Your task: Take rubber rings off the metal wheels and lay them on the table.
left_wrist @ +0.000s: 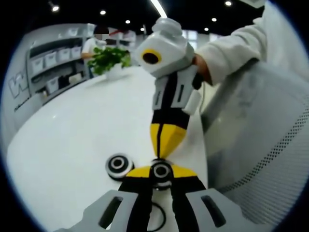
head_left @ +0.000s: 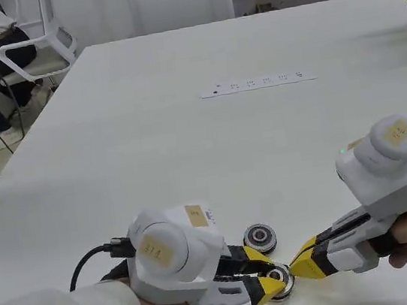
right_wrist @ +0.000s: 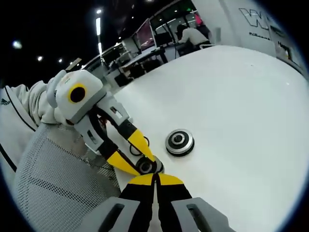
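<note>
Left gripper (left_wrist: pixel 160 172) clamps one metal wheel (head_left: pixel 281 281) at the near edge of the table (head_left: pixel 263 144); right gripper (right_wrist: pixel 155 178) noses in at its rim.

My left jaws pinch the wheel from both sides, just off the tabletop. My right jaws are pressed together with no gap I can make out, their tips touching the wheel's edge; I cannot tell whether they have caught any of the rubber ring (left_wrist: pixel 161 163). A second wheel (head_left: pixel 259 237) lies flat just beside, ring on. I judge the wheel small, dense, rigid and smooth enough to twist in the clamp, so I grip across its metal faces. The ring should be soft, stretchy and snug. I would hook one lip at the outer rim and peel sideways rather than pull straight off.
</note>
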A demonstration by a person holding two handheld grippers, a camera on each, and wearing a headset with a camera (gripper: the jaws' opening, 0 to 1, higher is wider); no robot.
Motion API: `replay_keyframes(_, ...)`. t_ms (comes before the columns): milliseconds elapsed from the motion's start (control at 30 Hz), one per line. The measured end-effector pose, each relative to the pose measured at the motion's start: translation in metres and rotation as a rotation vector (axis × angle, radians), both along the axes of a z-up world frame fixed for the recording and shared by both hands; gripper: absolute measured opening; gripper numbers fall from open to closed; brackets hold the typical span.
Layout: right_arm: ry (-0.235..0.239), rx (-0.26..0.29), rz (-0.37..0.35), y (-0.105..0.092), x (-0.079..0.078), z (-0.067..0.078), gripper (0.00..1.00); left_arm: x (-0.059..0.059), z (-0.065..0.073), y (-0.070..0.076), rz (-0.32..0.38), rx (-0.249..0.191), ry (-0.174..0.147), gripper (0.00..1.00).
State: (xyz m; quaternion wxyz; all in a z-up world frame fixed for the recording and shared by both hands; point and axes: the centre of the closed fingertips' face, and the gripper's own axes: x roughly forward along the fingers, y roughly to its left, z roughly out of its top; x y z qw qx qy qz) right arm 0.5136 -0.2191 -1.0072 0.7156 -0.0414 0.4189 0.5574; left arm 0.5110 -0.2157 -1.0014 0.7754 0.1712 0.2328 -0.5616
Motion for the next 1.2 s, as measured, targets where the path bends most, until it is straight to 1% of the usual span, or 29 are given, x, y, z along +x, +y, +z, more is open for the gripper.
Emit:
replay_keyframes(167,-0.007,0.001,0.002,0.002,-0.001,0.001,0.00,0.000,0.000,0.000,-0.003,0.004,-0.006,0.14)
replay_keyframes(533,0.003,0.019,0.000,0.006,-0.003,0.005,0.00,0.000,0.000,0.000,-0.004,0.005,-0.008,0.14)
replay_keyframes(600,0.009,0.028,-0.001,0.007,-0.003,0.006,0.00,0.000,0.000,0.000,-0.004,0.004,-0.007,0.14)
replay_keyframes(633,0.011,0.042,-0.003,0.009,-0.004,0.008,0.00,0.000,0.000,0.000,-0.003,0.004,-0.007,0.14)
replay_keyframes(767,0.009,0.040,0.004,0.009,-0.003,0.007,0.00,0.000,0.000,0.000,-0.002,0.004,-0.006,0.14)
replay_keyframes(833,0.027,0.052,-0.004,0.010,-0.004,0.009,0.00,0.000,0.000,0.000,-0.001,0.004,-0.006,0.14)
replay_keyframes(933,0.029,0.061,0.001,0.011,-0.005,0.012,0.00,0.000,0.000,0.000,0.000,0.004,-0.005,0.14)
replay_keyframes(1033,0.077,0.096,-0.042,0.009,-0.002,0.014,0.00,0.001,-0.001,0.000,0.003,0.006,-0.006,0.14)
replay_keyframes(1067,0.088,0.095,-0.050,0.008,-0.001,0.013,0.00,0.001,0.000,0.000,0.003,0.006,-0.006,0.14)
replay_keyframes(1133,0.081,0.086,-0.048,0.008,-0.003,0.012,0.00,0.001,0.000,0.000,0.003,0.007,-0.006,0.14)
replay_keyframes(1200,0.060,0.071,-0.038,0.009,-0.003,0.010,0.00,0.001,0.000,0.000,0.004,0.006,-0.004,0.14)
